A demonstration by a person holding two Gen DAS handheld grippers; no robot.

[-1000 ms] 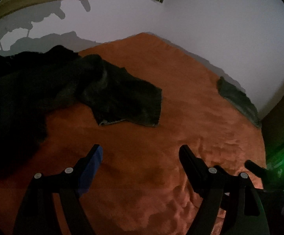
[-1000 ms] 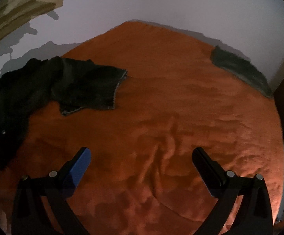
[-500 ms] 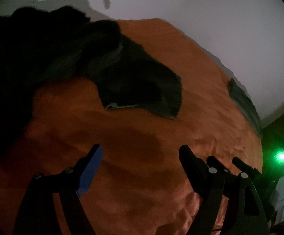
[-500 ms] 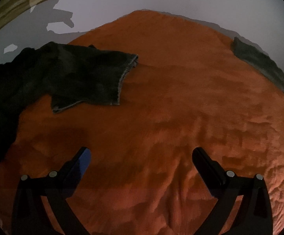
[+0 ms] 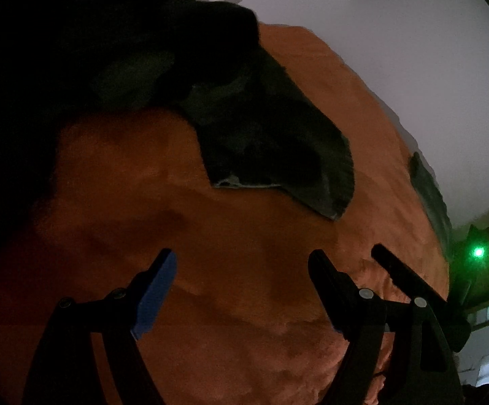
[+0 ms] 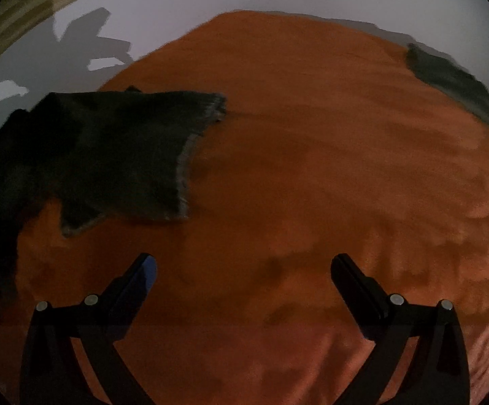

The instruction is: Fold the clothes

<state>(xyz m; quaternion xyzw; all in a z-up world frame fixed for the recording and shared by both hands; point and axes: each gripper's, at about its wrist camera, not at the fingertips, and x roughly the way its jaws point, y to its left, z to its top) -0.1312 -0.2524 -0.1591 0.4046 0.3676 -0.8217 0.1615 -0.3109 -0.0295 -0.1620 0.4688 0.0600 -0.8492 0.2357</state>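
A dark, crumpled garment (image 6: 116, 155) lies spread across the frame's left; a folded grey one (image 6: 453, 81) lies upper right.

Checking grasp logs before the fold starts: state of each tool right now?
Left tool: open, holding nothing, above the orange fuzzy blanket.
Right tool: open, holding nothing, short of the dark crumpled garment.

Black tongs (image 5: 241, 265) (blue pads, silver screws)
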